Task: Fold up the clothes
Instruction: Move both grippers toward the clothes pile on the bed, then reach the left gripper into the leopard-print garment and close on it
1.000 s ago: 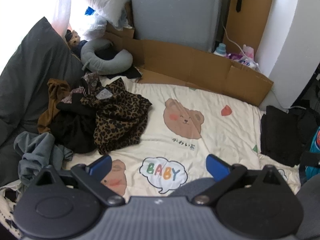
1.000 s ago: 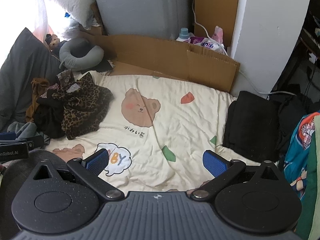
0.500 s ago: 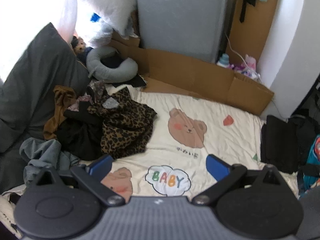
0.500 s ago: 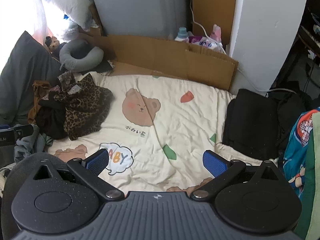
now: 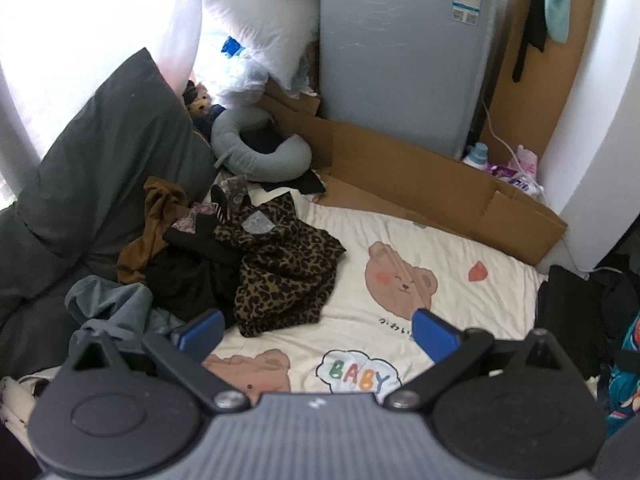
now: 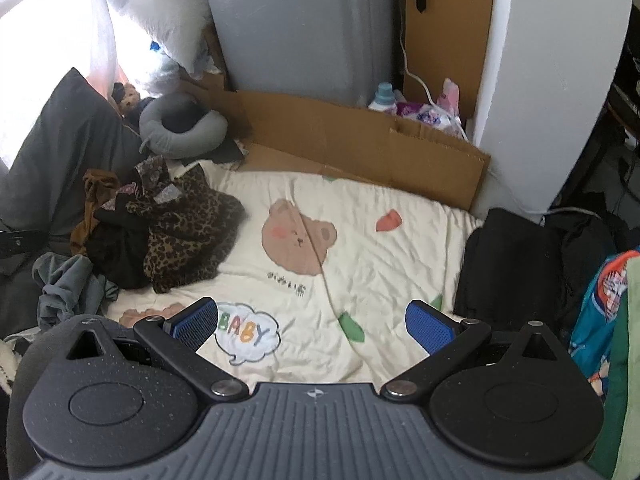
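Observation:
A heap of loose clothes lies at the left of a cream bear-print blanket (image 5: 460, 300): a leopard-print garment (image 5: 284, 276) on top, a black one (image 5: 188, 276), a brown one (image 5: 156, 224) and a grey-blue one (image 5: 112, 304). The heap also shows in the right wrist view (image 6: 188, 232). My left gripper (image 5: 316, 332) is open and empty, held above the blanket just right of the heap. My right gripper (image 6: 312, 326) is open and empty above the blanket's (image 6: 380, 248) middle. A folded black garment (image 6: 508, 256) lies at the blanket's right edge.
A dark grey pillow (image 5: 100, 168) leans at the left. A grey neck pillow (image 5: 256, 148) and a cardboard sheet (image 5: 420, 184) lie at the back, in front of a grey appliance (image 5: 400, 48). A white wall corner (image 6: 552, 80) and colourful fabric (image 6: 608, 308) are at the right.
Both grippers have risen and tilted up, so more of the back wall shows. The left gripper has shifted toward the clothes heap. Both stay open and empty.

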A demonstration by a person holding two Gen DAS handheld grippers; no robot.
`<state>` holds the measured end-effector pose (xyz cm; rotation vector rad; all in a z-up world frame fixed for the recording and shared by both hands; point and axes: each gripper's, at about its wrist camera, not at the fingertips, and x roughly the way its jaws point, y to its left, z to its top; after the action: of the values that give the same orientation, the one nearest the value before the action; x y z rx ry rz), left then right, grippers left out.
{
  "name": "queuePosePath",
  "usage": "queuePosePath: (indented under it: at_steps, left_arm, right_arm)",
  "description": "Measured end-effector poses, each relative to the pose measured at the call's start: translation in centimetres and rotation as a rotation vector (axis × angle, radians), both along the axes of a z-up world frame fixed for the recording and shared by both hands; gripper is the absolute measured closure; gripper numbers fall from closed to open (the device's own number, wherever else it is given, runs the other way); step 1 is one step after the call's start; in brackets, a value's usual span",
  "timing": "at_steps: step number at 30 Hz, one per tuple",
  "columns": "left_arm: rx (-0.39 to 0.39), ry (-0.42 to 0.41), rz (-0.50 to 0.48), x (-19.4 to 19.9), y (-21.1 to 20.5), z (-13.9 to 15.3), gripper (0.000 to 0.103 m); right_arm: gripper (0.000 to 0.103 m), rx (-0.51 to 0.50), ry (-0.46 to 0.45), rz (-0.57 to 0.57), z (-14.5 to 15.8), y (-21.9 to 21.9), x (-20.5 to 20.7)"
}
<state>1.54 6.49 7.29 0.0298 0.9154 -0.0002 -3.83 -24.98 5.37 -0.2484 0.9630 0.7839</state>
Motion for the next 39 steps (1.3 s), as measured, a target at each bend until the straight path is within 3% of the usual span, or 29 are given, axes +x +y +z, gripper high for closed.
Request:
queuePosePath:
  at_steps: [11, 39]
  left_arm:
    - [0.029, 0.027, -0.012, 2.3, 0.7, -1.4, 0.002]
    - [-0.002, 0.187, 0.056, 12.9, 4.9, -12.8, 0.003]
  right_arm:
    - [0.000, 0.004, 0.017, 0.007, -1.1, 2.9, 2.2]
    - [0.000, -0.069, 0.079, 0.159, -8.8, 14.1, 7.3]
